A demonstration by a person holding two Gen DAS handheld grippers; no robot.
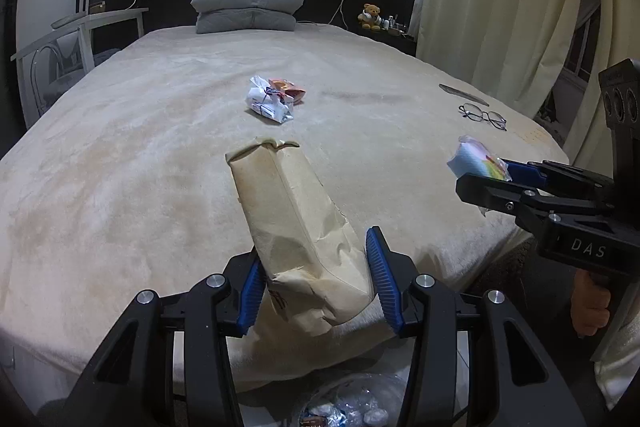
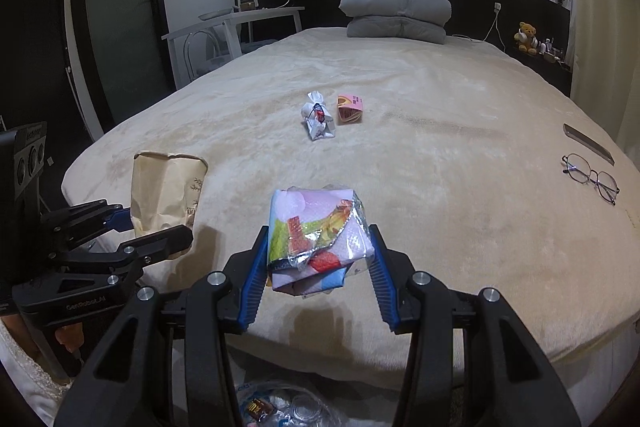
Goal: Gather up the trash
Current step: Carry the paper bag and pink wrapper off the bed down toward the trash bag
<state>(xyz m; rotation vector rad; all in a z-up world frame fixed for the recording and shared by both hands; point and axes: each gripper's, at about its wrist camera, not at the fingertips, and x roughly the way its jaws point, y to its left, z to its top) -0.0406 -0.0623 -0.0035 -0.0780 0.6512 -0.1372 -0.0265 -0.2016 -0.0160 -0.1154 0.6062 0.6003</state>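
Left gripper (image 1: 316,279), its blue-padded fingers (image 1: 378,267) clenched on the lower end of a creased brown paper bag (image 1: 288,211), carried clear of the bed's beige plush cover (image 1: 120,167) and tilted with its open mouth away from the camera. Right gripper (image 2: 318,267), fingers (image 2: 256,275) clamped on a crumpled, colourfully printed plastic snack packet (image 2: 316,231), likewise held aloft near the foot of the bed. Both pieces likely lifted this way for dropping into the clear plastic bag of rubbish (image 1: 352,407) glimpsed low between the gripper arms, just off the bed edge. More trash left mid-bed: a scrunched white wrapper (image 2: 318,117) with a small orange-and-pink carton (image 2: 350,109) just beside it. Wire-framed glasses (image 2: 592,177) and a thin dark flat object (image 2: 588,143) near the bed's edge, probably not rubbish. Rubbish bag cut off by the frame, contents hard to read; dark flat object too foreshortened to identify; print on the paper bag partly hidden by the fingers.
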